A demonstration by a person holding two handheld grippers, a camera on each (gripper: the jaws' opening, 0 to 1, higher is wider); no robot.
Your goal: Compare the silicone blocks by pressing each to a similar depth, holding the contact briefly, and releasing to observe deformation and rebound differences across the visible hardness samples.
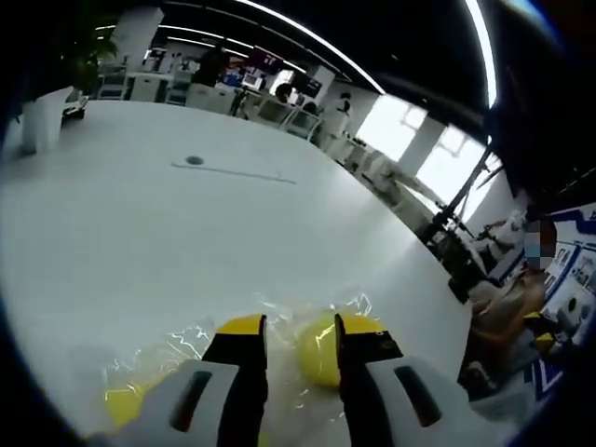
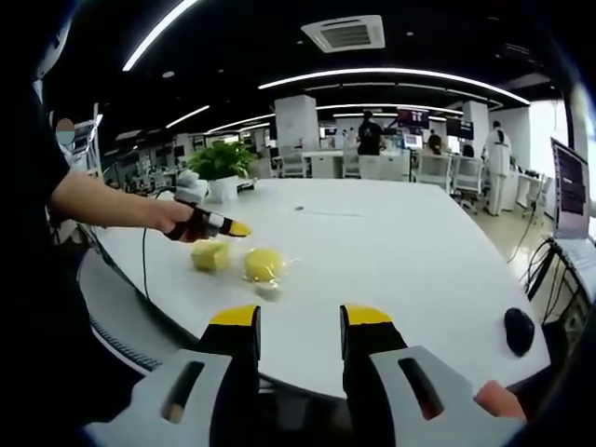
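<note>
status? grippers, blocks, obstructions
Left gripper over the yellow blocks, jaws parted, no contact visible. Right gripper open, back at table edge. Blocks plastic-wrapped.

My right hand-held gripper [image 2: 299, 331] has two black jaws capped with yellow tips, rising from pale grey housings with dark oval slots; my left hand-held gripper [image 1: 300, 340] looks the same, black jaws, yellow tips, grey housings

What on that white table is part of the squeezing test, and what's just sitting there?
Part of the job:
- round yellow silicone block
- squarish yellow silicone block
- left gripper, hovering by the blocks
- right gripper, held back, jaws apart

Just lying about:
- black mouse
- potted plant
- white table
</note>
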